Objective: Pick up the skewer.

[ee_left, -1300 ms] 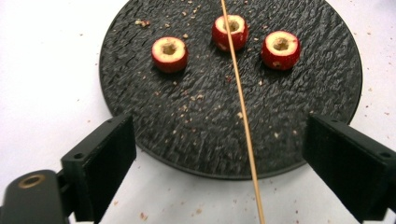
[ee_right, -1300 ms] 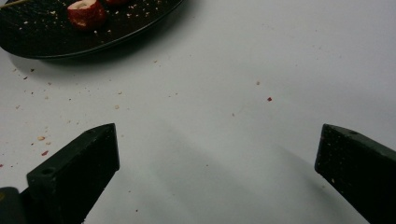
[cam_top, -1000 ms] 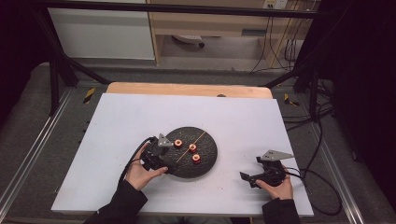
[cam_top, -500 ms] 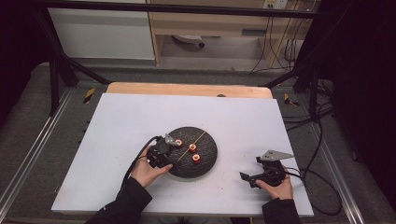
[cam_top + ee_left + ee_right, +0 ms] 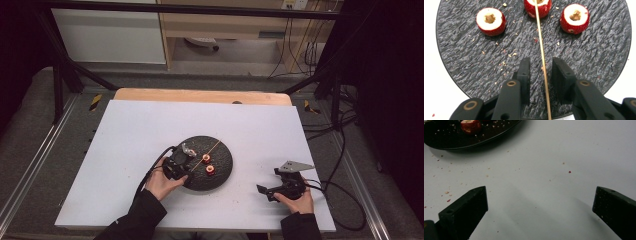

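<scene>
A round black slate plate (image 5: 224, 152) (image 5: 596, 55) lies on the white table. It carries three cored red fruits (image 5: 490, 21) (image 5: 575, 18), and a thin wooden skewer (image 5: 540, 37) (image 5: 214, 147) pierces the middle fruit (image 5: 537, 7). My left gripper (image 5: 191, 164) (image 5: 541, 66) hovers low over the near part of the plate. Its jaws have just been closing and now stand narrow, with the skewer running between them and a small gap showing on each side. At the right my right gripper (image 5: 268, 181) (image 5: 540, 195) is held wide open just above bare table.
Crumbs and red flecks are scattered on the white table (image 5: 564, 152) near the plate's edge (image 5: 474, 143), where one fruit (image 5: 470, 125) shows. Cables trail from both grippers. A wooden table edge (image 5: 200, 95) runs along the back.
The left gripper has edged a little farther over the plate and its jaws have narrowed around the skewer. The right gripper has stayed still.
</scene>
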